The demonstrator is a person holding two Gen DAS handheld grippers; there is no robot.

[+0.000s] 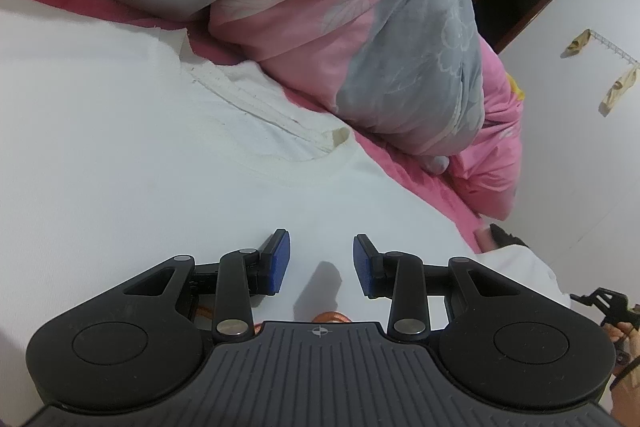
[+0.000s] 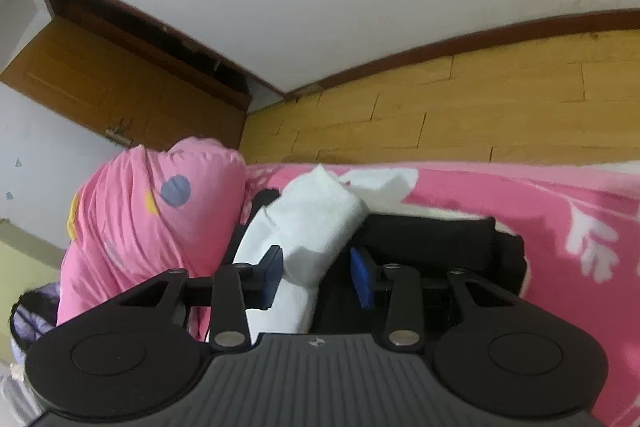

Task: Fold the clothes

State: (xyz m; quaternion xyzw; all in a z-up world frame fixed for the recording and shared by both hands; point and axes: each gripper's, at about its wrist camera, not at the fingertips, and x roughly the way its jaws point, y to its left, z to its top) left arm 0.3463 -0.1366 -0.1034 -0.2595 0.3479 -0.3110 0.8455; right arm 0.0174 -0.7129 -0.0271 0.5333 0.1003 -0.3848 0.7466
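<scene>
A white T-shirt [image 1: 132,155] lies spread flat over the bed, its ribbed collar [image 1: 280,143] toward the bedding pile. My left gripper [image 1: 321,265] hovers just over the shirt's white cloth, open, with nothing between its blue pads. In the right wrist view a folded white garment [image 2: 308,227] rests on folded black clothes [image 2: 440,239] on the pink bedsheet. My right gripper [image 2: 316,277] stands open, with the near end of the white garment lying between its pads, which do not pinch it.
A pink and grey flowered quilt [image 1: 340,27] is heaped behind the shirt. A pink pillow [image 2: 160,219] stands left of the folded stack. The pink sheet [image 2: 540,211] ends at the bed's edge, with wooden floor [image 2: 480,107], a wooden door [image 2: 100,87] and white wall beyond.
</scene>
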